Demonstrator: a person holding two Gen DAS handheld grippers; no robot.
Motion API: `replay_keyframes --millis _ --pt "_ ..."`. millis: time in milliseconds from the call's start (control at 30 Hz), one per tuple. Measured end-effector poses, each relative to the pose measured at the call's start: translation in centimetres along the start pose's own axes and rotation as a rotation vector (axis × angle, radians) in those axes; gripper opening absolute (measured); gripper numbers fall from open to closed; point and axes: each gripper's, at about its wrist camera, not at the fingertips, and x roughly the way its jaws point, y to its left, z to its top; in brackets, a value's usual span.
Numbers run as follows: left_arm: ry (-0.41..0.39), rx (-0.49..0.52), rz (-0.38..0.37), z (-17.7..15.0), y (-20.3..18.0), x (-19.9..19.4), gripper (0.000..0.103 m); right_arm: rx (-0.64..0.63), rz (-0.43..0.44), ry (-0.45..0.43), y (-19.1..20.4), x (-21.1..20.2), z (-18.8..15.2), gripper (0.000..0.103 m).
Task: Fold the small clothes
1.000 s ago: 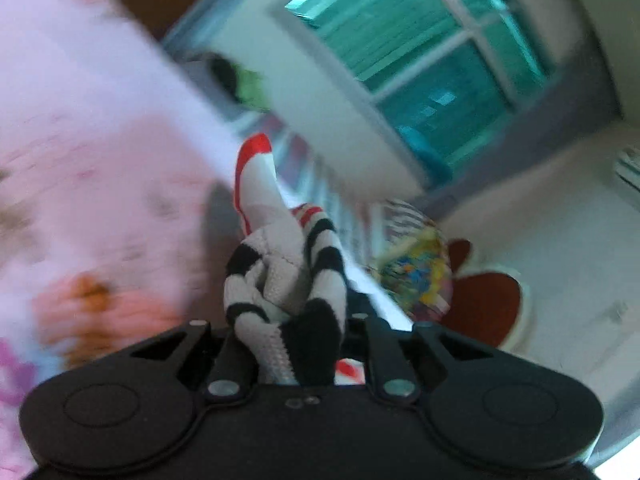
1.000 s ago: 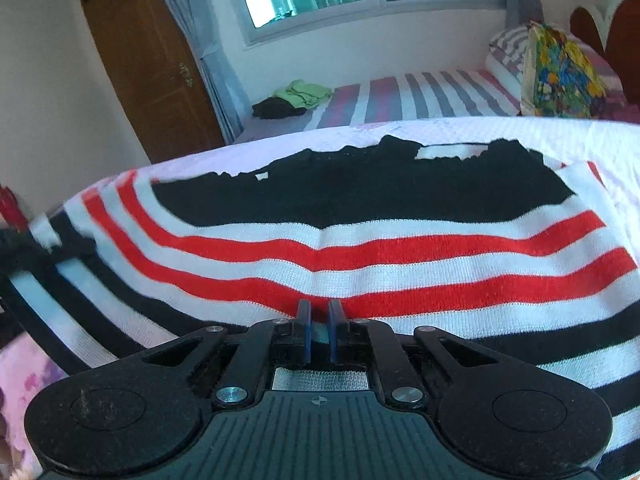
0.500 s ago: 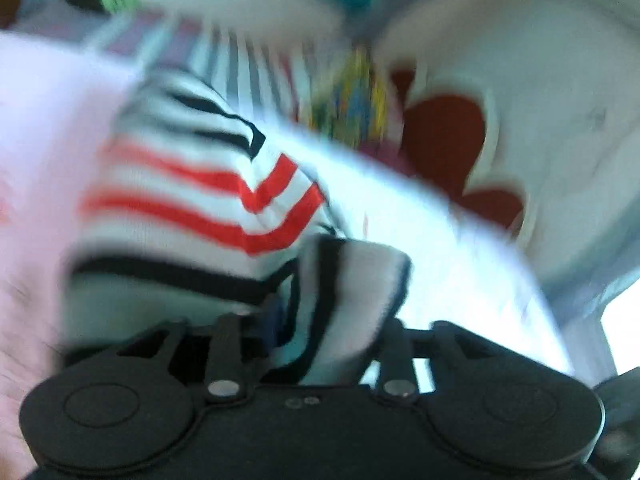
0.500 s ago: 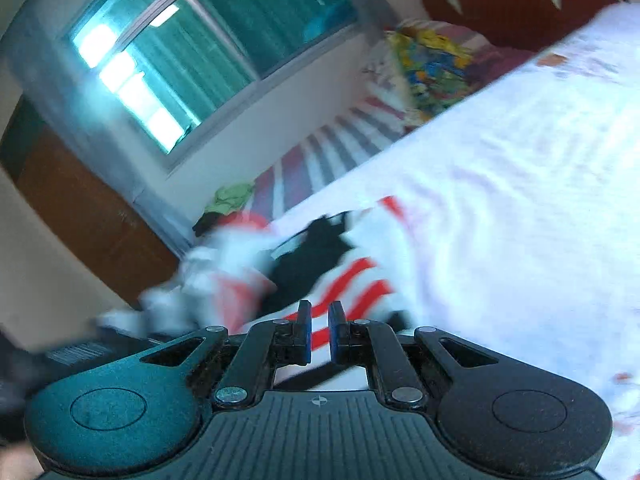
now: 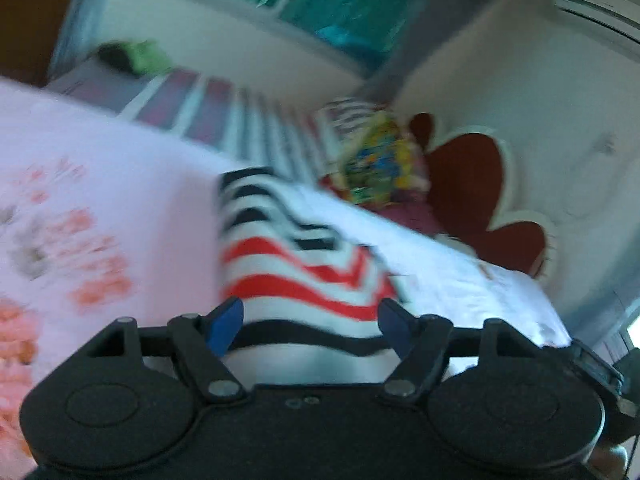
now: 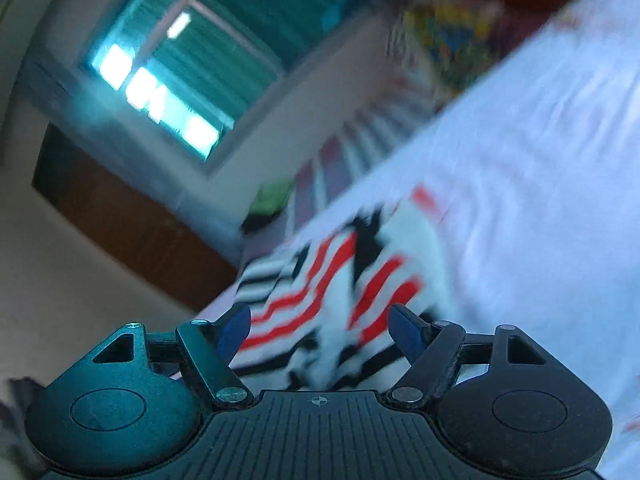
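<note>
A small knit sweater [image 5: 296, 272] with red, white and black stripes lies bunched on the pale floral bedsheet [image 5: 100, 184]. It also shows in the right wrist view [image 6: 340, 280]. My left gripper [image 5: 310, 322] is open, its blue-padded fingers [image 5: 224, 320] spread wide just above the sweater's near edge, holding nothing. My right gripper [image 6: 324, 326] is open too, its fingers [image 6: 404, 326] spread over the sweater, empty. Both views are motion-blurred.
A second bed with a striped sheet [image 5: 224, 108] stands behind, with green and black clothes [image 5: 136, 56] on it. A colourful pillow [image 5: 380, 164] leans on the red headboard [image 5: 480, 196]. A window [image 6: 216, 52] and a brown door [image 6: 132, 232] are on the far wall.
Both grippers have opened. The left one let go of the striped sleeve it held, the right one let go of the sweater's hem, and the sweater now lies on the sheet.
</note>
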Motion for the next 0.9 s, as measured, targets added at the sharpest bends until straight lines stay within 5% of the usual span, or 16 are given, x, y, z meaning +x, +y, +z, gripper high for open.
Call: replay_keyframes --millis 233,300,367,533,600,700,900 --pt "0.064 -0.040 0.030 -1.8 4.4 2.3 0.074 0.035 -0.009 0.142 -1.0 3.9 -0.6 0.076" --pt "0.064 -0.075 0.012 -2.4 4.8 1.9 0.076 0.014 -0.012 0.153 -1.1 4.6 -1.0 0.066" --pt "0.060 -0.093 0.001 -3.3 5.5 2.0 0.076 -0.010 -0.033 0.172 -1.0 5.5 -1.2 0.046" --pt "0.039 -0.079 -0.005 -2.8 5.6 1.3 0.075 -0.252 -0.138 0.181 2.0 6.9 -2.2 0.038" --pt "-0.007 -0.054 -0.044 -2.6 5.4 0.5 0.072 -0.405 -0.181 0.161 3.9 7.1 -3.0 0.028" --pt "0.036 -0.057 -0.031 -2.4 5.3 1.4 0.072 -0.576 -0.222 0.113 6.0 6.7 -4.1 0.024" --pt "0.022 0.029 -0.083 -1.9 1.4 2.5 0.071 -0.728 -0.262 -0.045 7.4 3.5 -3.8 0.023"
